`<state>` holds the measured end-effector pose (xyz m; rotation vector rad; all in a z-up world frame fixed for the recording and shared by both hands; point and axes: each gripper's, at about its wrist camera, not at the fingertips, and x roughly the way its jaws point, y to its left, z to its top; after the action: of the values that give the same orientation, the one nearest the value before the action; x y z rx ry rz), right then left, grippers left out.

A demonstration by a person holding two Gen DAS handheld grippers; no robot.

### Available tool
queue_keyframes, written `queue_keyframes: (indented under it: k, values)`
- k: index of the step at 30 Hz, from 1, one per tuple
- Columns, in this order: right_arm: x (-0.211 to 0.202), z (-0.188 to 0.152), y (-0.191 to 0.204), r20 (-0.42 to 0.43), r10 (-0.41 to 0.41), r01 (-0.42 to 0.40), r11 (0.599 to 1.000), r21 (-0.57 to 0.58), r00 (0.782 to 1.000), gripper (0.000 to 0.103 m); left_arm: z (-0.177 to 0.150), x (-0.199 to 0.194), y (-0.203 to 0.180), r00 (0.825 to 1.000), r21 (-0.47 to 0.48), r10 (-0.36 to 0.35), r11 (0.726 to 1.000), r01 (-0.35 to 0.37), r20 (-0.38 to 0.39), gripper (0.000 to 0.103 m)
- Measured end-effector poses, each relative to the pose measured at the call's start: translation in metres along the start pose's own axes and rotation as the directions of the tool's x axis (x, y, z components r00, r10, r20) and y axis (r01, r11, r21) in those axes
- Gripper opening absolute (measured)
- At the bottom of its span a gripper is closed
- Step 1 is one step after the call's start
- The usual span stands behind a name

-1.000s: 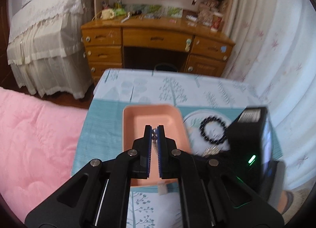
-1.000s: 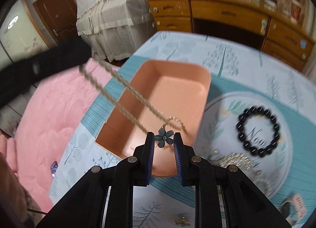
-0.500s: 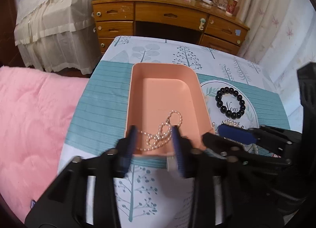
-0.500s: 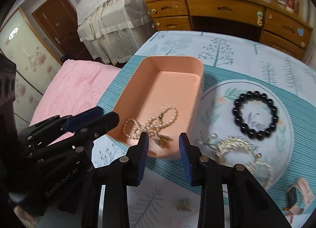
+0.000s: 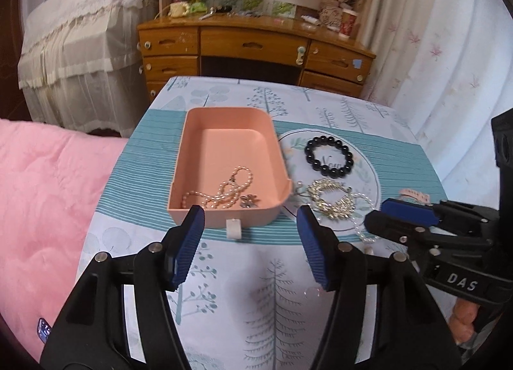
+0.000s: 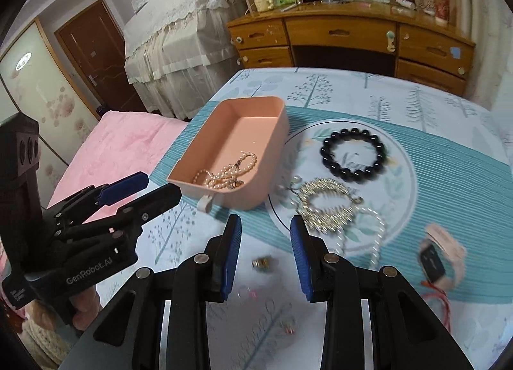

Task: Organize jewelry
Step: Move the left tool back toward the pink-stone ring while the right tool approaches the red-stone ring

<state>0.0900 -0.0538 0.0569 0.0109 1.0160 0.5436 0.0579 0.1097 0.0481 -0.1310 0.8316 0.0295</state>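
A pink tray (image 5: 224, 120) (image 6: 272, 145) sits on the table. A pearl necklace (image 5: 224, 192) (image 6: 229, 174) with a dark flower pendant (image 5: 249, 201) lies in its near end. Right of the tray lie a black bead bracelet (image 5: 328, 156) (image 6: 352, 153), a gold bracelet (image 5: 332, 198) (image 6: 323, 205) and a white pearl strand (image 5: 362, 226) (image 6: 375, 242). My left gripper (image 5: 250, 229) is open and empty, just short of the tray. My right gripper (image 6: 264, 242) is open and empty, near the gold bracelet; it also shows in the left wrist view (image 5: 407, 219).
A pink watch (image 6: 439, 254) lies at the right with a red cord (image 6: 439, 299). Small earrings (image 6: 261, 262) lie on the cloth near my right gripper. A pink quilt (image 5: 41, 209) borders the table's left edge. A wooden desk (image 5: 253, 46) stands behind.
Both grippers let go of the pearl necklace, which dropped into the pink tray. Both have opened wide and pulled back toward the near side of the table.
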Motion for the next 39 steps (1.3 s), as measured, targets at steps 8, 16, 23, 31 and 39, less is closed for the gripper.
queue_keyframes:
  k: [8,16,23,31,39]
  values:
    - [-0.051,-0.042,-0.008,0.063,-0.06,0.061,0.998,-0.021,0.996,0.032,-0.025,-0.018,-0.026,0.997,0.021,-0.08,0.997,0.08,-0.02,0.057]
    - [-0.057,-0.091,-0.016,0.05,-0.098,0.1,0.995,-0.028,0.994,0.032,-0.062,-0.01,-0.044,0.991,0.066,-0.105,0.992,0.111,-0.086,0.057]
    - [-0.04,-0.128,-0.018,0.001,-0.113,0.112,0.993,-0.045,0.994,0.032,-0.1,0.004,-0.055,0.978,0.105,-0.114,0.985,0.134,-0.173,0.057]
    - [-0.017,-0.15,-0.029,-0.072,-0.097,0.096,0.995,-0.013,0.993,0.032,-0.12,0.024,-0.055,0.965,0.095,-0.115,0.985,0.141,-0.235,0.057]
    - [-0.009,-0.148,-0.023,-0.059,-0.093,0.09,0.994,-0.054,0.994,0.032,-0.121,0.03,-0.051,0.961,0.073,-0.137,0.985,0.158,-0.239,0.057]
